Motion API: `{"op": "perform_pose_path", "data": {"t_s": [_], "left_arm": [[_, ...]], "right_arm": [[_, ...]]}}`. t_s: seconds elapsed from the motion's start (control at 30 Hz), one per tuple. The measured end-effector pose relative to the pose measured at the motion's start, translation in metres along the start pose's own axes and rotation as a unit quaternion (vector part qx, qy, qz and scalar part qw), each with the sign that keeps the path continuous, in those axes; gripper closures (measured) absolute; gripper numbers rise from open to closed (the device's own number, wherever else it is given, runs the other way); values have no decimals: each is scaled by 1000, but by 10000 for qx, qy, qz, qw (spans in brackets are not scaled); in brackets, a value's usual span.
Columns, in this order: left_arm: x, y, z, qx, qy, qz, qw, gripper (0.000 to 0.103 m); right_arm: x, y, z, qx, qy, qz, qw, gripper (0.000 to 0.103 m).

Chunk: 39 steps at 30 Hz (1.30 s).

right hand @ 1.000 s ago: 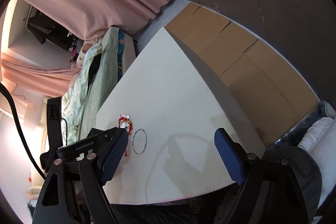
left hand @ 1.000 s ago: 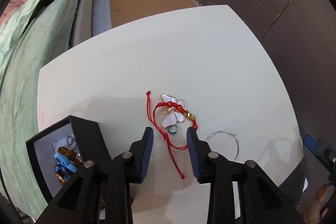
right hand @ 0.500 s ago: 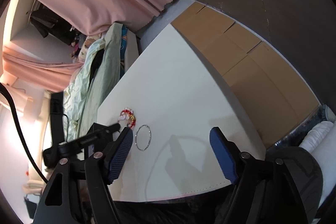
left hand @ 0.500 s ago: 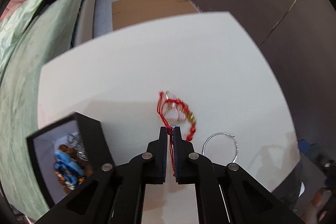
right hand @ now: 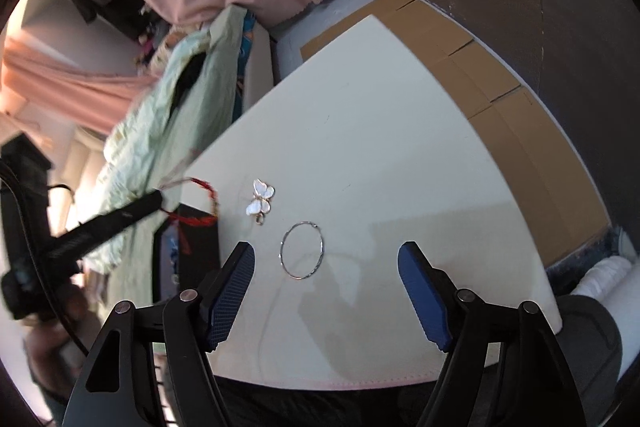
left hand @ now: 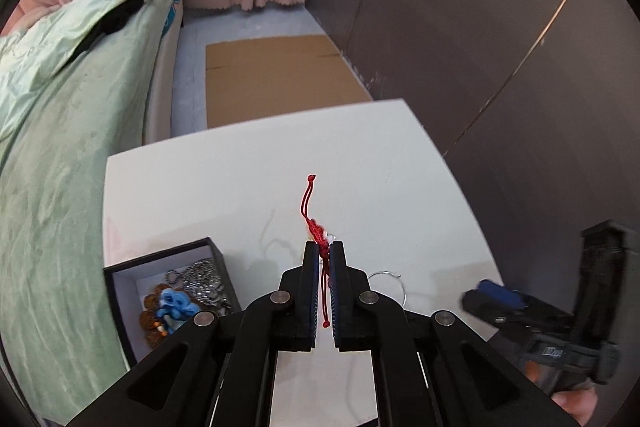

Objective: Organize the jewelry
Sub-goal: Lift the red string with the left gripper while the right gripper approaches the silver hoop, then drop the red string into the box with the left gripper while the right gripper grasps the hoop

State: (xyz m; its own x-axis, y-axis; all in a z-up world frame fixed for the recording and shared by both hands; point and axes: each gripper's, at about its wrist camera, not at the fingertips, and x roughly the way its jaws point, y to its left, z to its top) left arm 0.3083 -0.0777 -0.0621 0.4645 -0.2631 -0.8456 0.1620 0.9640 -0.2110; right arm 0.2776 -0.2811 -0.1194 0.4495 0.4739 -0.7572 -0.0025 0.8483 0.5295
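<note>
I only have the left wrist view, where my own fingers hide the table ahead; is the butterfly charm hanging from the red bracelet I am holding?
Observer: No. In the right wrist view the butterfly charm lies flat on the table, clear of the red bracelet, which hangs from the left gripper.
Operator: Thank you. Is the silver hoop a complete ring?
Observer: Yes, the silver hoop shows whole there. It lies nearer the camera than the charm and does not touch it.
Operator: And the right gripper?
Observer: The right gripper is open, jaws wide, with the hoop ahead between them, untouched.
</note>
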Motion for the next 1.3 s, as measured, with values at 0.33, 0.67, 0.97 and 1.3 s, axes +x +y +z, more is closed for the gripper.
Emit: {"op": "perform_pose_path", "data": {"t_s": [0.33, 0.67, 0.97, 1.3], "left_arm": [[-37, 29, -13, -280, -433, -163, 9985, 98], [-66, 67, -27, -558, -687, -311, 9956, 98], [-72, 91, -41, -755, -751, -406, 9935, 98], [-63, 112, -52, -950, -654, -490, 9921, 98]], "right_arm": [[34, 34, 6, -686, 572, -676, 9937, 27], [67, 63, 5, -1393, 1150, -1476, 9724, 27], [89, 79, 0, -2004, 1569, -2108, 9438, 27], [77, 80, -4, -2336, 1549, -2195, 9345, 51]]}}
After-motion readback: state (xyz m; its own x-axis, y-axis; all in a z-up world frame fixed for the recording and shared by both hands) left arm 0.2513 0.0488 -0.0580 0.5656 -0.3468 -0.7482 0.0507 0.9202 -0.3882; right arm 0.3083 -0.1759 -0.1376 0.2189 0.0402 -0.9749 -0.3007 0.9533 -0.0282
